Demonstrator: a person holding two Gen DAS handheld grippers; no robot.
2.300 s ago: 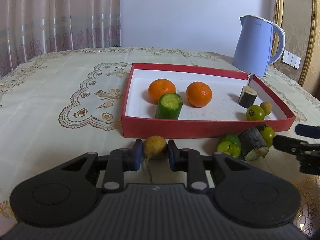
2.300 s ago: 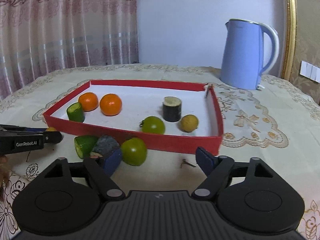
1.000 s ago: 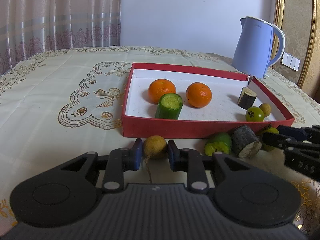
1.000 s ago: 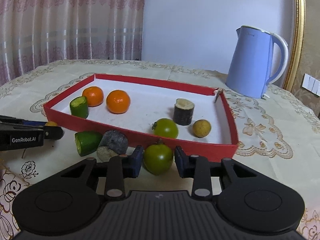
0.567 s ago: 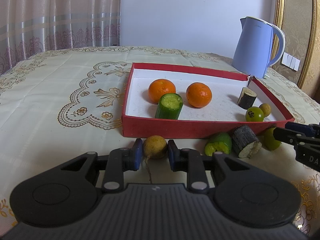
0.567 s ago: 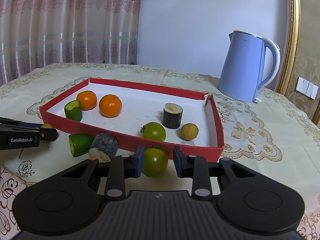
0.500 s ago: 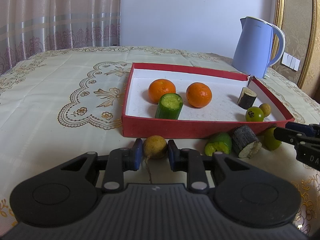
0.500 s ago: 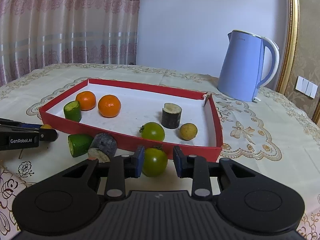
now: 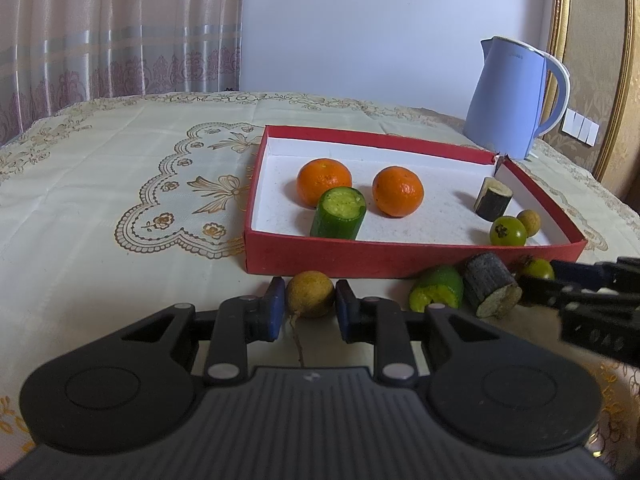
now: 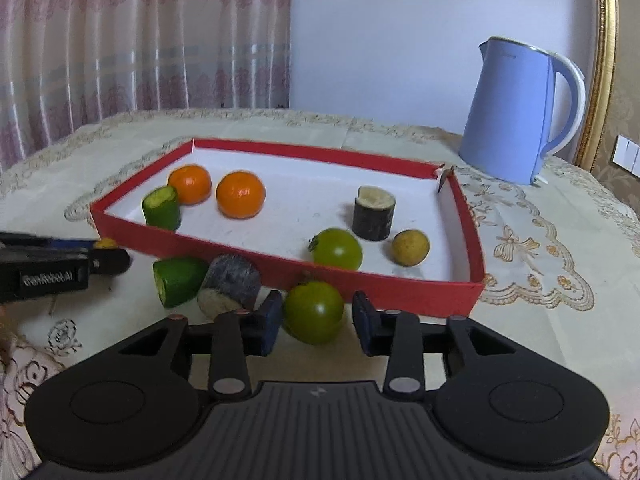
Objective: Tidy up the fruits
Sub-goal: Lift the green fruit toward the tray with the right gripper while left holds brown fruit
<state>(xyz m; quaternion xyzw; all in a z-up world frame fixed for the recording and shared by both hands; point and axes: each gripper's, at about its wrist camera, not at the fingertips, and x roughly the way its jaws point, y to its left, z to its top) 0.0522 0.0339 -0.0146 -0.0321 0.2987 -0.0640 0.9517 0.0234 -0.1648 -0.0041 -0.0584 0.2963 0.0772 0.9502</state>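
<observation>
My left gripper [image 9: 310, 308] is shut on a small yellow-brown fruit [image 9: 310, 294] on the tablecloth, just in front of the red tray [image 9: 400, 258]. In the right wrist view my right gripper [image 10: 316, 322] stands around a green tomato [image 10: 314, 312] by the tray's near wall. Its jaws are opening: the left pad is at the tomato and the right pad stands clear of it. The tray holds two oranges [image 9: 324, 182], a cucumber piece [image 9: 339, 218], a dark stalk piece [image 9: 492, 202], a green tomato [image 9: 508, 231] and a small yellow fruit [image 9: 528, 222].
A cut green piece [image 10: 176, 280] and a dark stalk piece [image 10: 228, 286] lie outside the tray between the two grippers. A blue kettle [image 10: 516, 112] stands behind the tray's far right corner. Embroidered cloth covers the table, with a curtain and wall behind.
The right gripper's jaws have spread a little, and a gap shows between the right pad and the green tomato. The left gripper and its fruit have not moved.
</observation>
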